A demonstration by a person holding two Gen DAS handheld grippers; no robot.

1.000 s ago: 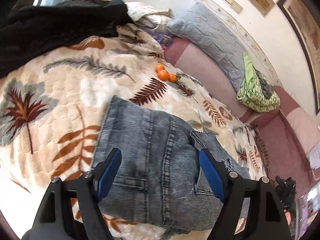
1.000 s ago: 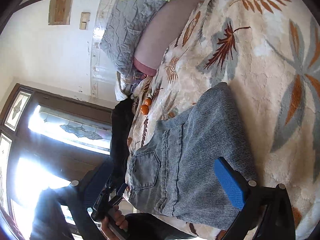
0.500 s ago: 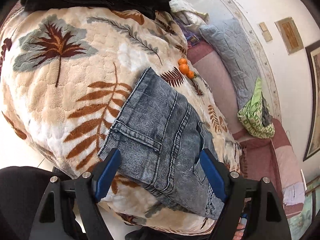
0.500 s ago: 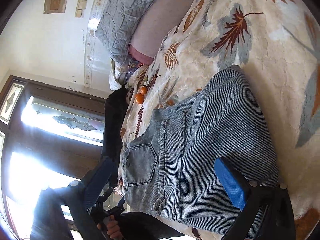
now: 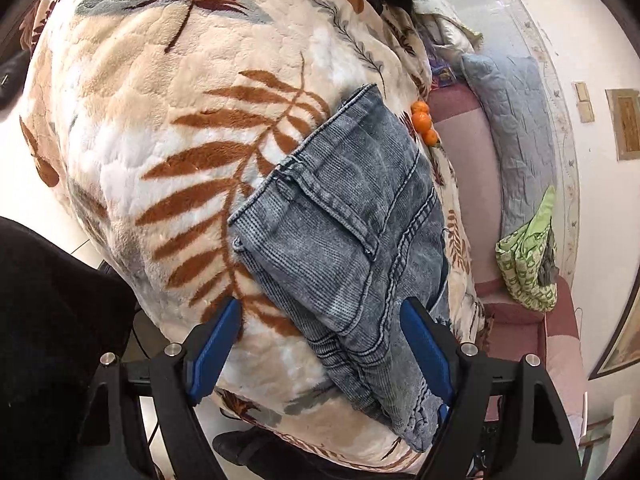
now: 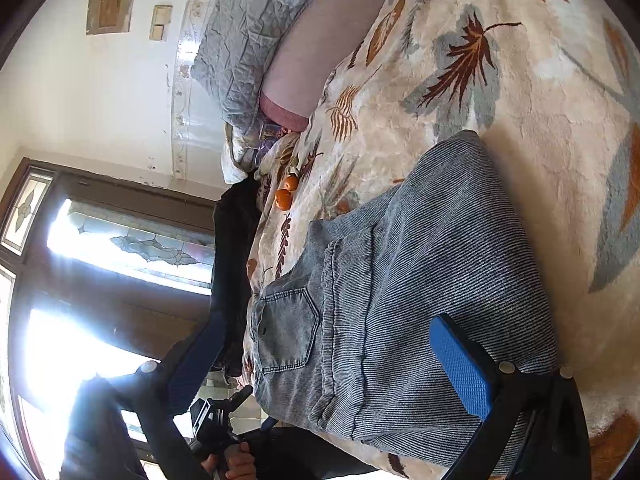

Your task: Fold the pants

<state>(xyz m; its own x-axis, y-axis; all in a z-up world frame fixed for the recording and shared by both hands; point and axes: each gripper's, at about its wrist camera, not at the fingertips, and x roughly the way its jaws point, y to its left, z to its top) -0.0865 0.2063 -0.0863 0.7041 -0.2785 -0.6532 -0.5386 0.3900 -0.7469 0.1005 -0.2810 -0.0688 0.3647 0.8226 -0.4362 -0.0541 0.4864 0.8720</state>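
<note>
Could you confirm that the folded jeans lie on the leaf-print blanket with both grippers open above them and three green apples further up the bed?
Not quite: the fruit is orange, not green apples. The left wrist view shows small oranges beyond the folded jeans on the leaf-print blanket. The rest holds: the left gripper and the right gripper both stand open above the jeans.

We see ribbed, faded denim pants at frame centre on a plush, fuzzy blanket; at the bottom, matt textured gripper pads.
</note>
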